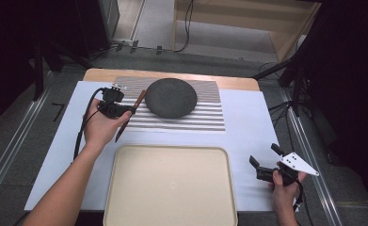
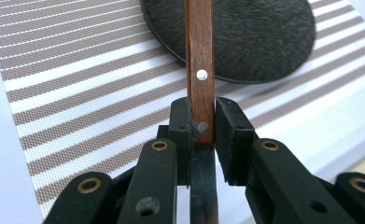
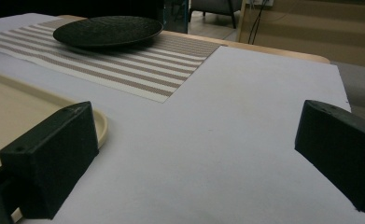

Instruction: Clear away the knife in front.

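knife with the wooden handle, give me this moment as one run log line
left gripper: shut on knife | knife: beside black plate | right gripper: open, nothing held

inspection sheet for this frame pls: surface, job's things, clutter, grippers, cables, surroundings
Surface: table under a white sheet, wooden edge bare at the far side; striped placemat on the far half.
Job's things: wooden-handled utensil, rivets in the handle, clamped upright in the left gripper view, over the placemat beside the dark plate; its working end is hidden. Beige tray at the near edge, nothing in it.
Clutter: nothing seen.
Grippers: left gripper shut on the utensil's handle; right gripper open, nothing between its jaws, low over the white sheet right of the tray.
Cables: black cable trails from the left gripper past the wrist.
Surroundings: grey floor, floor cables, wooden furniture beyond the table.
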`<control>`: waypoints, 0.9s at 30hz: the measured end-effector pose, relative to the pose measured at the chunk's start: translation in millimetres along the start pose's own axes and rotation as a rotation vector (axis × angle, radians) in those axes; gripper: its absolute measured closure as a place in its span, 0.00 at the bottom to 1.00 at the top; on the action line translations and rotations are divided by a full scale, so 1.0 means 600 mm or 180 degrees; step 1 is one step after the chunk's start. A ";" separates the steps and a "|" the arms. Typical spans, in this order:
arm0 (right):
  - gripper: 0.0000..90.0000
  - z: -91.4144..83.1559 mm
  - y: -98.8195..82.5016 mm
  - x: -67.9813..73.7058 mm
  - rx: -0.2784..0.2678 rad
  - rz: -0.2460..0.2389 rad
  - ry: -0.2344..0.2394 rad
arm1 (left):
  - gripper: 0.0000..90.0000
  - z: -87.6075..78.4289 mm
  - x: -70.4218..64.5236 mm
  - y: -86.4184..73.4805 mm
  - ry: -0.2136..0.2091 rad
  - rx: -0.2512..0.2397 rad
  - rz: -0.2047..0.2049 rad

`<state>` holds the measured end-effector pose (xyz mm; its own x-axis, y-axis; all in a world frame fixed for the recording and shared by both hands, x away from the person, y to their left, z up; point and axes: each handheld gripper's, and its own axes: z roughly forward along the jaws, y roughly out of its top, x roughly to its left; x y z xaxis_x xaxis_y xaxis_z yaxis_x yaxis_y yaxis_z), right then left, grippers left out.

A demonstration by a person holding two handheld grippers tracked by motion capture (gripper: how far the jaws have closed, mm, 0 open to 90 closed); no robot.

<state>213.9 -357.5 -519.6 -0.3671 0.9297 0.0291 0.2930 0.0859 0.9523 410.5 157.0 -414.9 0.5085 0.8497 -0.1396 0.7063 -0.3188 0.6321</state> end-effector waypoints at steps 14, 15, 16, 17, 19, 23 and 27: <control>0.00 0.000 0.000 0.000 0.0011 -0.0006 -0.0007 | 0.86 -0.023 -0.024 -0.054 -0.0112 -0.0066 0.0017; 0.00 0.000 0.000 0.000 0.0011 -0.0007 -0.0007 | 0.86 -0.027 -0.025 -0.057 -0.0119 -0.0072 0.0023; 0.00 0.000 0.000 0.000 0.0012 -0.0006 -0.0007 | 0.86 -0.030 -0.026 -0.060 -0.0134 -0.0090 0.0016; 0.00 0.000 0.000 0.000 0.0012 -0.0007 -0.0007 | 0.86 -0.033 -0.026 -0.064 -0.0163 -0.0105 0.0001; 0.00 0.000 0.000 0.000 0.0013 -0.0006 -0.0010 | 0.86 -0.036 -0.028 -0.071 -0.0187 -0.0133 0.0000; 0.00 0.002 0.000 0.003 0.0033 -0.0040 -0.0023 | 0.86 -0.037 -0.032 -0.089 -0.0236 -0.0139 -0.0021; 0.00 0.000 0.000 0.002 0.0012 -0.0033 -0.0006 | 0.86 -0.040 -0.043 -0.105 -0.0260 -0.0110 0.0019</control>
<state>213.4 -356.7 -519.6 -0.3685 0.9294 0.0187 0.2924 0.0968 0.9514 341.2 165.0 -432.7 0.5523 0.8102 -0.1965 0.6864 -0.3081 0.6588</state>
